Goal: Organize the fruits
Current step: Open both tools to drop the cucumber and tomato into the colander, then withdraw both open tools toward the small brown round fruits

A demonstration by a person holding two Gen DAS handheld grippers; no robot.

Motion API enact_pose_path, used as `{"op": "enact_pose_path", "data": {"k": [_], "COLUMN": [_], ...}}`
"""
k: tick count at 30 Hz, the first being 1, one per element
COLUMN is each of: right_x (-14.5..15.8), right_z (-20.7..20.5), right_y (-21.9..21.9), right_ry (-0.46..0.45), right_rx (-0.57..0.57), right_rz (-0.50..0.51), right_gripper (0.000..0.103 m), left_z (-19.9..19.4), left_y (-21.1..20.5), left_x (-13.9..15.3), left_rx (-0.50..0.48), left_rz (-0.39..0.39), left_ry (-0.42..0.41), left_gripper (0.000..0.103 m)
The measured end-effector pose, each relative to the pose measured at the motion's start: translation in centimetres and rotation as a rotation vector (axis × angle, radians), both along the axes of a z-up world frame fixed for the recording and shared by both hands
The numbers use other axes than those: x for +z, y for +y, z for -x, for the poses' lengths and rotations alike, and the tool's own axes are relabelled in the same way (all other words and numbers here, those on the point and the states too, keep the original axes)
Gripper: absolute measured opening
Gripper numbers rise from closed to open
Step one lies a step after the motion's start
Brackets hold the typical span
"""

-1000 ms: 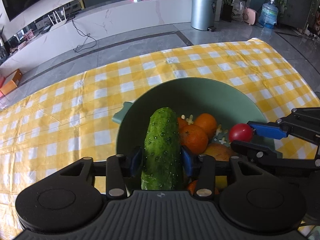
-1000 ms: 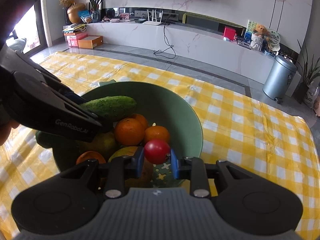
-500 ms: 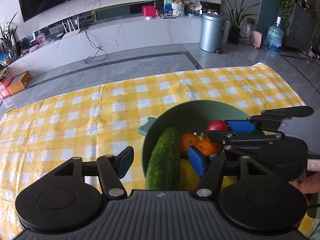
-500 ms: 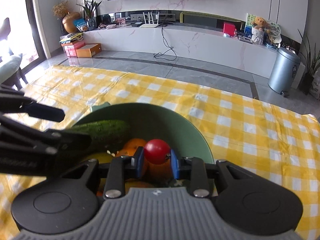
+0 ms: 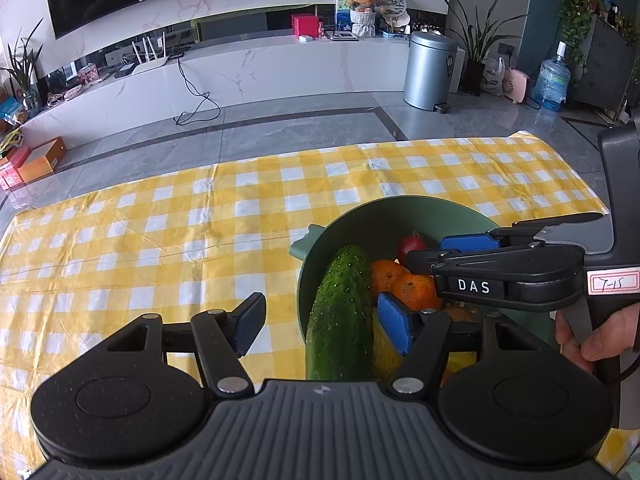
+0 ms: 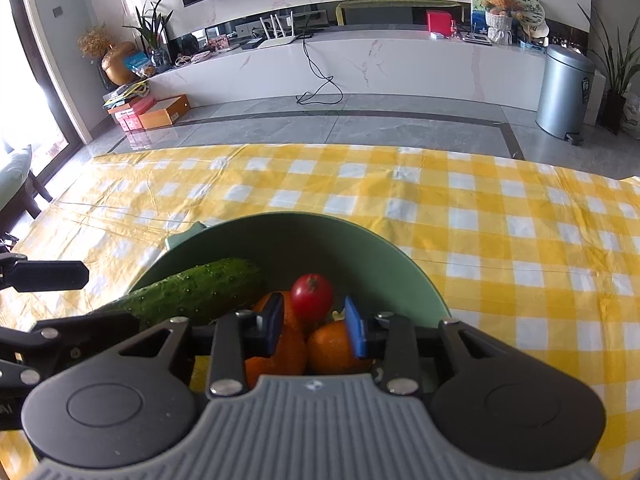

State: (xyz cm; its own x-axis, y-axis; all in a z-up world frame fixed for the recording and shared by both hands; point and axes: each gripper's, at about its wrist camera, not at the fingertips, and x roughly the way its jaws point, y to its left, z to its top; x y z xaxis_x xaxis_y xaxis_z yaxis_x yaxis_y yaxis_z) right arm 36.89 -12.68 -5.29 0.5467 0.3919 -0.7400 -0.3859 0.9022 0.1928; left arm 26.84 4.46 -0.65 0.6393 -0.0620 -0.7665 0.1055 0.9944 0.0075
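Note:
A green bowl (image 5: 400, 205) (image 6: 300, 218) on the yellow checked cloth holds oranges (image 5: 412, 290) (image 6: 336, 348), a yellowish fruit and a cucumber (image 5: 340, 312) (image 6: 196, 290) that leans on its near left rim. A small red tomato (image 5: 411, 244) (image 6: 312, 298) rests on the oranges. My left gripper (image 5: 322, 328) (image 6: 112, 298) stands wide open astride the cucumber, with neither pad touching it. My right gripper (image 6: 314, 326) (image 5: 436, 250) hangs over the bowl with its jaws opening. The tomato sits just beyond its blue pads (image 6: 354, 330), with a gap on both sides.
The checked tablecloth (image 6: 500, 240) runs to the left, right and far side of the bowl, and grey floor lies beyond its far edge. A hand (image 5: 580, 344) holds the right gripper's handle at the right of the left wrist view. The bowl has a small spout (image 5: 304, 244) on its left.
The left jaws let go of the cucumber and spread wide, leaving it in the bowl. The right gripper carried the tomato further over the bowl, then its jaws parted and left it on the oranges.

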Motion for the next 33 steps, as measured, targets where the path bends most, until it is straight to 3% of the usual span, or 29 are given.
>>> {"op": "enact_pose_path", "data": {"k": [9, 20, 26, 33], "right_x": [2.4, 5.9, 5.2, 2.3], "right_z": [2.4, 11.6, 17.3, 22.7], "right_y": [-1.0, -3.9, -5.0, -5.6], "right_ry": [-0.036, -0.171, -0.179, -0.134], "right_rx": [-0.014, -0.016, -0.044, -0.084], "right_rz": [-0.025, -0.071, -0.075, -0.058], "right_gripper": [0.041, 0.056, 0.063, 0.064], "left_z": [2.6, 9.0, 12.6, 16.0], "left_y": [-0.3, -1.9, -2.6, -1.9], "left_x": [1.5, 3.2, 2.3, -0.1], "left_rx": [-0.015, -0.059, -0.080, -0.066], "left_rz": [0.015, 0.043, 0.055, 0.111], "left_ry": [-0.035, -0.114, -0.105, -0.048], "left_gripper": [0.076, 0.076, 0.076, 0.076]}}
